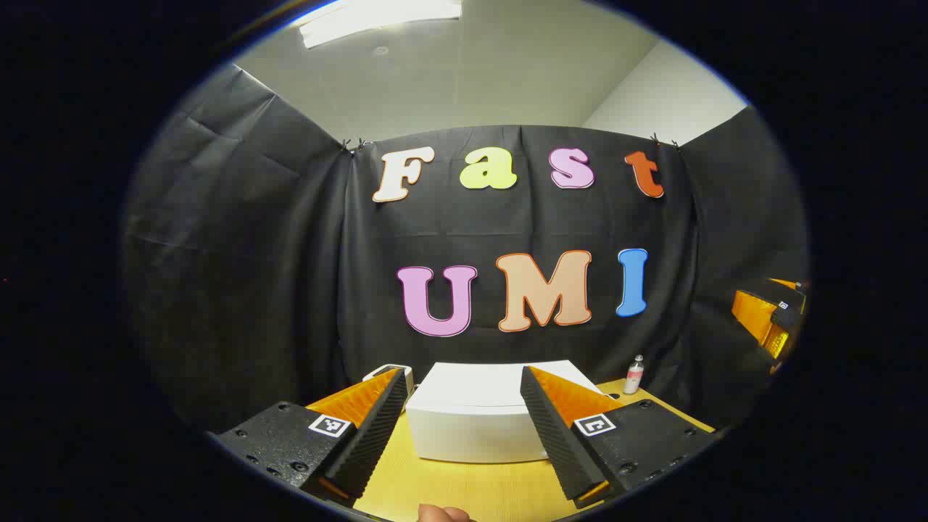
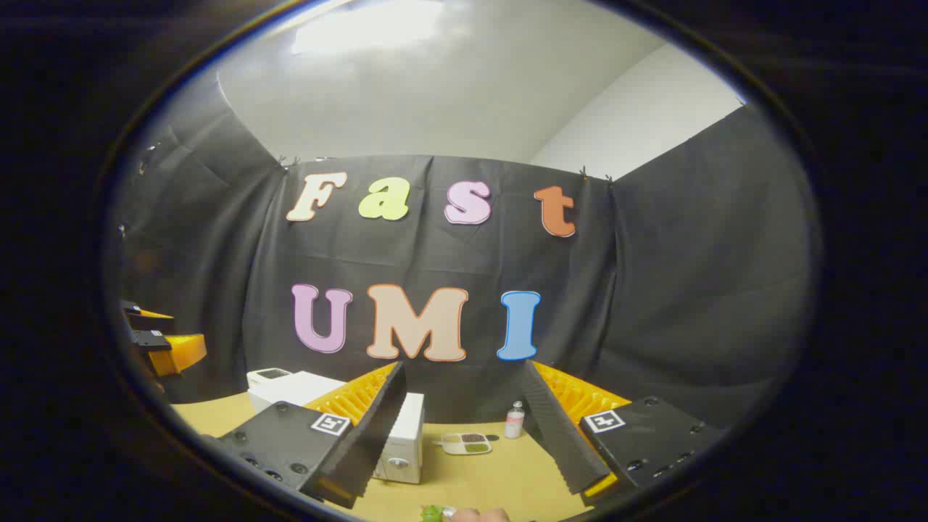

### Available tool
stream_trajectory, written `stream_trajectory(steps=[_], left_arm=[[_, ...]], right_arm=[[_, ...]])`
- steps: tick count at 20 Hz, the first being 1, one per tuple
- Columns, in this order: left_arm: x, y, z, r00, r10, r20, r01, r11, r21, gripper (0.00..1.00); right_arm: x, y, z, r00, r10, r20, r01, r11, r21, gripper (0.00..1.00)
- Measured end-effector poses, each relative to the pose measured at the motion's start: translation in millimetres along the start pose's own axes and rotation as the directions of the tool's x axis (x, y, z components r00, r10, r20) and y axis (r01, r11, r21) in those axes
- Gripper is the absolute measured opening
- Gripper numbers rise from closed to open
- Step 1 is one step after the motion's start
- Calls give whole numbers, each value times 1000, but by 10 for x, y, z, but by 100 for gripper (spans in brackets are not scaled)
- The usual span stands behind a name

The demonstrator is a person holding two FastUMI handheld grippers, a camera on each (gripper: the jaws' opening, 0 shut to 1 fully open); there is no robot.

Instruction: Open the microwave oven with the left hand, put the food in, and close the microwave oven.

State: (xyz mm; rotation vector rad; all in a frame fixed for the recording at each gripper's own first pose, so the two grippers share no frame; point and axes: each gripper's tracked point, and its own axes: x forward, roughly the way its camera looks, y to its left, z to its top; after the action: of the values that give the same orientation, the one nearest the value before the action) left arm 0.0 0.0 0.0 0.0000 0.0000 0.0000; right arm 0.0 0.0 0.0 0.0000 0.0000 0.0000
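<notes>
While held above the near edge of the wooden table (image 1: 464, 486), left gripper (image 1: 464, 424) spread wide, nothing between its two fingers, aimed straight at the white microwave oven (image 1: 475, 420). Microwave seen from above and in front, standing mid-table, just beyond the fingertips and framed by them, apart from both. Door seen closed in the right gripper view, with two round knobs down the control panel (image 2: 401, 446) at its right end. Behind the microwave's left rear corner, a small white device (image 1: 391, 373), partly hidden. Toward the right rear of the table, a small bottle (image 1: 634, 375) upright near the black cloth wall. At the far right edge of the left gripper view, right gripper seen from the side, raised well off the table.

In the right gripper view, right gripper (image 2: 464, 435) likewise spread open and empty, hovering over the table right of the microwave. Food tray (image 2: 467, 443) flat on the table between the microwave and the bottle (image 2: 515, 420), holding dark and green portions, touching neither. At the bottom edge, a bit of a hand (image 2: 482, 515) beside something green, too small to identify. At the far left edge, left gripper in profile, aloft.
</notes>
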Motion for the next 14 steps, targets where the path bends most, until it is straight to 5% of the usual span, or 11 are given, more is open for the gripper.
stream_trajectory(steps=[14], left_arm=[[-77,-59,-34,1000,16,-7,-16,999,45,96]], right_arm=[[6,-4,4,1000,20,21,-20,1000,10,100]])
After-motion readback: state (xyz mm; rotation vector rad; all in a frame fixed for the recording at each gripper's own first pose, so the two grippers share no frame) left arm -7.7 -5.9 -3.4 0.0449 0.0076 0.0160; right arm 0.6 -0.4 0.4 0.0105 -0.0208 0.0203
